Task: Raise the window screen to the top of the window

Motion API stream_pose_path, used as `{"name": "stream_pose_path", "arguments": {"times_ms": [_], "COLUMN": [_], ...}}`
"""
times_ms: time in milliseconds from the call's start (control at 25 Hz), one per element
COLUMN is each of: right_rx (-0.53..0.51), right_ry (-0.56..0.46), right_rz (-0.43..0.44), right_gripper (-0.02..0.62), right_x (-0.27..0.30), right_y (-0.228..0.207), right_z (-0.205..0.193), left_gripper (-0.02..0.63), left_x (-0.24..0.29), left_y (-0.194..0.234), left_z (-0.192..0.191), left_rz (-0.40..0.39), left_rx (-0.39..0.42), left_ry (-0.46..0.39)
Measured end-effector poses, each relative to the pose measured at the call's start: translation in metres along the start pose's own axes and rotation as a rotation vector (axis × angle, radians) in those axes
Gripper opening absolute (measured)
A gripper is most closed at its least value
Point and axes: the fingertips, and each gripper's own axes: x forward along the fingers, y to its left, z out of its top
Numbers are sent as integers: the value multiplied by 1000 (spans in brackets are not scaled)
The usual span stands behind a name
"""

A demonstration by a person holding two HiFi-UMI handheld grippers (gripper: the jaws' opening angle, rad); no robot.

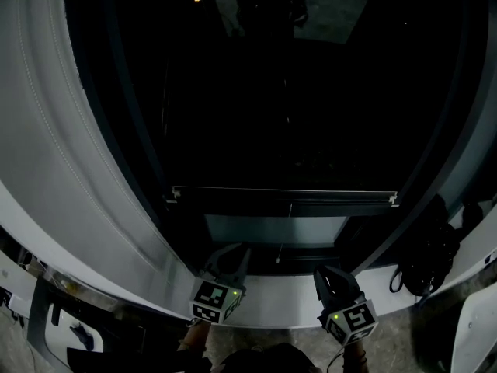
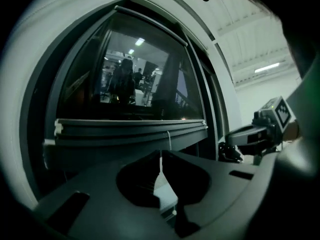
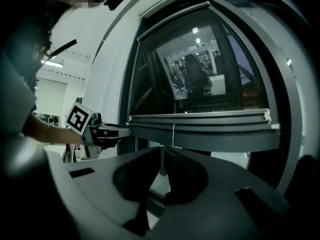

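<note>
Left tongs (image 2: 161,155): the tips are pressed together and there's nothing clamped in them. There's a thin pale sliver in the slit between them, and I can't tell if that's light or the cord behind it. Right tongs (image 3: 162,151) are the same, tips closed on each other and holding nothing. In the head view both sit at the bottom centre of the frame, side by side but apart, pointing up at the window from just over the white sill (image 1: 272,292).

Between and a bit above them hangs the thin pull cord (image 1: 278,252). It drops from the middle of the rail and neither pair of tongs is touching it.

The window screen (image 1: 283,196) is low. Its bottom rail runs straight across the lower middle of the head view, only a little above the sill, with a pale strip of window showing underneath it. In each gripper view the rail crosses the middle of the frame just above the closed tips.

Above the rail it's all dark glass (image 1: 279,92). In the gripper views it reflects a lit room with ceiling lights and a person's outline. The white window frame (image 1: 70,154) curves around it on both sides. Some black bag with a loop strap (image 1: 427,259) sits at the lower right of the head view, against the frame.
</note>
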Motion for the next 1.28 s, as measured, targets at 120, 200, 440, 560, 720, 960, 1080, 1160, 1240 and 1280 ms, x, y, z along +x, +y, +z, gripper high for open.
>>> {"name": "stream_pose_path", "arguments": {"times_ms": [120,200,440,560,720,960,1080,1160,1240,1280], "right_rx": [-125,-235,-427,-599,-723,-960,-967,-970,-995,-1006], "right_ry": [-27,2,59,144,220,358,364,376,408,424], "right_rz": [21,16,65,83,141,186,192,201,220,228], "right_gripper": [12,18,48,48,48,48,48,48,48,46], "right_x": [14,22,50,68,93,112,113,113,114,115], "right_y": [-22,-40,-80,-94,-99,-106,-106,-107,-108,-108], "right_z": [21,28,53,54,56,44,43,41,37,35], "left_gripper": [2,2,11,28,31,35,34,43,43,43], "left_x": [12,21,48,58,65,68,68,69,70,70], "left_y": [33,52,73,79,82,80,80,80,79,79], "left_z": [27,42,45,28,27,30,24,19,17,17], "left_rz": [10,13,-1,-10,-37,-114,-123,-134,-154,-168], "left_rx": [66,149,613,868,947,987,960,967,999,1010], "left_ry": [-9,8,279,459,543,614,615,622,641,655]}}
